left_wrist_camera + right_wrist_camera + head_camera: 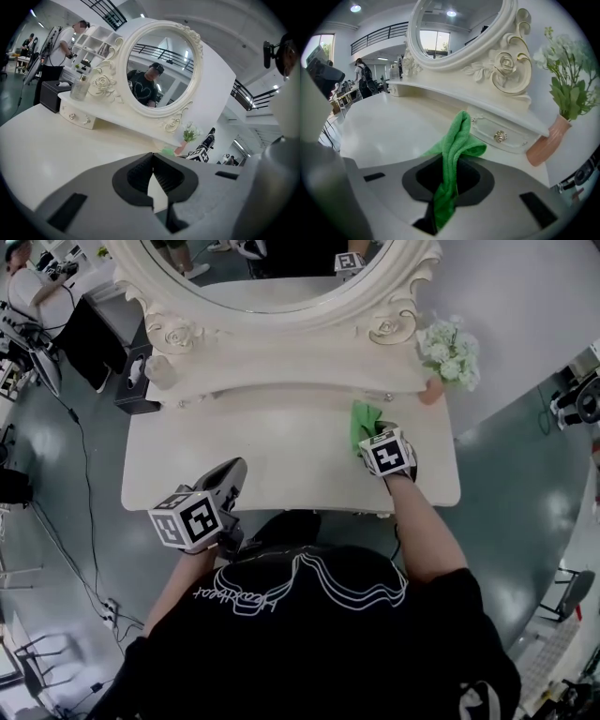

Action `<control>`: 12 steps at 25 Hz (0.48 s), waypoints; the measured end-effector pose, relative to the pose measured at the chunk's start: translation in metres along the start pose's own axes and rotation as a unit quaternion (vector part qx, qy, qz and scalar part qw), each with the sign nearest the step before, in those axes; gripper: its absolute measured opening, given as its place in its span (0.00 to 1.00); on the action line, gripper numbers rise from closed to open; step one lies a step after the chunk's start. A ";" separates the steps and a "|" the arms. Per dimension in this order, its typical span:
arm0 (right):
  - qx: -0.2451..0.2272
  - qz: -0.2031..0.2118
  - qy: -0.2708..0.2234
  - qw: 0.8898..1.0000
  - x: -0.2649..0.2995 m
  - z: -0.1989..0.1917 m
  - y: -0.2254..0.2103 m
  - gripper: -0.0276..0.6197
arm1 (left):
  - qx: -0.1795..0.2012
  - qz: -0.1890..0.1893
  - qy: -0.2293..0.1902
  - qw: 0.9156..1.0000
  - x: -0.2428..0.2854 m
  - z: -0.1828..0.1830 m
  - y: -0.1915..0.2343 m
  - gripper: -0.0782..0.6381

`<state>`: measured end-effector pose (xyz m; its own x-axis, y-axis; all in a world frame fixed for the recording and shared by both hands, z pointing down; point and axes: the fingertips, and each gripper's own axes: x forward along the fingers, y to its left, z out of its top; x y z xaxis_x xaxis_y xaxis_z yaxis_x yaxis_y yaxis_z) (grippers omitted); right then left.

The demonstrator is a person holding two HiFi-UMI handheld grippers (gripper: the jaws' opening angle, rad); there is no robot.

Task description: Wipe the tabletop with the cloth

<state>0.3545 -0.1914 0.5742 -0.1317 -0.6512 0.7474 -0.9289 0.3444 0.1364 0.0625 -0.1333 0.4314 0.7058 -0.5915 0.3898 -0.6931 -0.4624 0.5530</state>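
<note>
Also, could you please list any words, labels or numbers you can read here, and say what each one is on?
Black T-shirt: one white cursive word, upside down in the head view, too scrawled to read reliably.
Marker cubes: black-and-white square codes only, no letters or numbers.
No other text is legible in any view.

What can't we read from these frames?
How much cloth lies on the tabletop: head view, the right gripper covers it; right gripper view, the jaw body hides its lower end.
Tabletop front edge, middle: head view, the person's torso covers it.
Print on the bottle: left gripper view, too small.
</note>
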 end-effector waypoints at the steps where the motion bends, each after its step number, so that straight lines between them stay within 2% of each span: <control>1: 0.005 -0.006 0.005 1.000 -0.002 -0.005 -0.006 0.13 | 0.000 -0.004 0.002 1.000 0.003 0.000 -0.002 0.12; 12: 0.022 -0.048 0.022 0.998 -0.023 -0.038 -0.065 0.13 | 0.024 -0.041 0.030 0.998 0.045 0.000 -0.031 0.11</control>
<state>0.4312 -0.1738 0.5727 -0.0263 -0.6493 0.7601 -0.9512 0.2501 0.1808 0.1159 -0.1452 0.4314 0.7673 -0.5097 0.3892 -0.6375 -0.5401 0.5494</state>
